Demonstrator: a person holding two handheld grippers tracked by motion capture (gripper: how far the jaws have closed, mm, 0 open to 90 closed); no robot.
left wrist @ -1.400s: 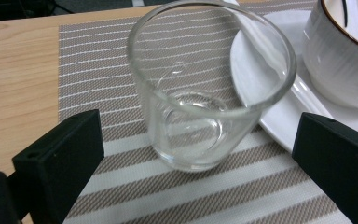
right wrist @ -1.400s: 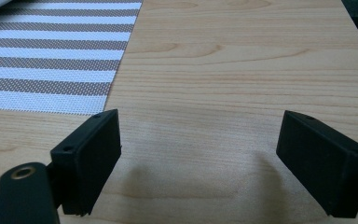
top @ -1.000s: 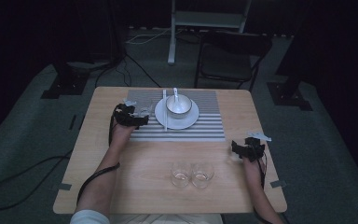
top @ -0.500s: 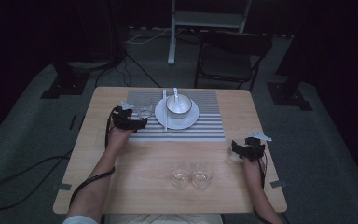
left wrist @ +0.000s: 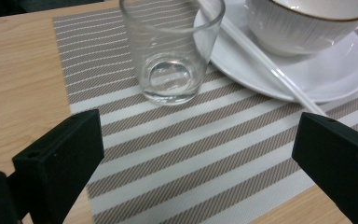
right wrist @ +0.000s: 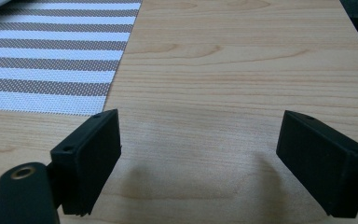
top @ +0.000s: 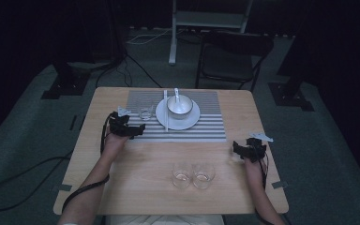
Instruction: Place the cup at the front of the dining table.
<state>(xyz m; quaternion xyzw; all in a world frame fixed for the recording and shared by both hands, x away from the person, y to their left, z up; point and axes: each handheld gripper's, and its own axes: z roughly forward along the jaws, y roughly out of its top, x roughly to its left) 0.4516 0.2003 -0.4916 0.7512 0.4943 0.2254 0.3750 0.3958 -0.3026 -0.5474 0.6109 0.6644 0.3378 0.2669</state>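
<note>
Facing the glass (left wrist: 172, 51) with released jaws, left gripper (left wrist: 200, 154) has plate (left wrist: 335, 74) just beside

**Table layout**

A placemat (top: 176, 119) lies on the far half of the table (top: 136, 187). On it a plate (top: 187, 123) carries a bowl (top: 179, 106), with a glass (top: 146, 112) just left of the plate. Two more glasses (top: 192, 175) stand side by side near the front edge.

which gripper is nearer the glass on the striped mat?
Left. The left gripper sits open just short of the glass; the right gripper rests open far off near the table's right edge.
</note>
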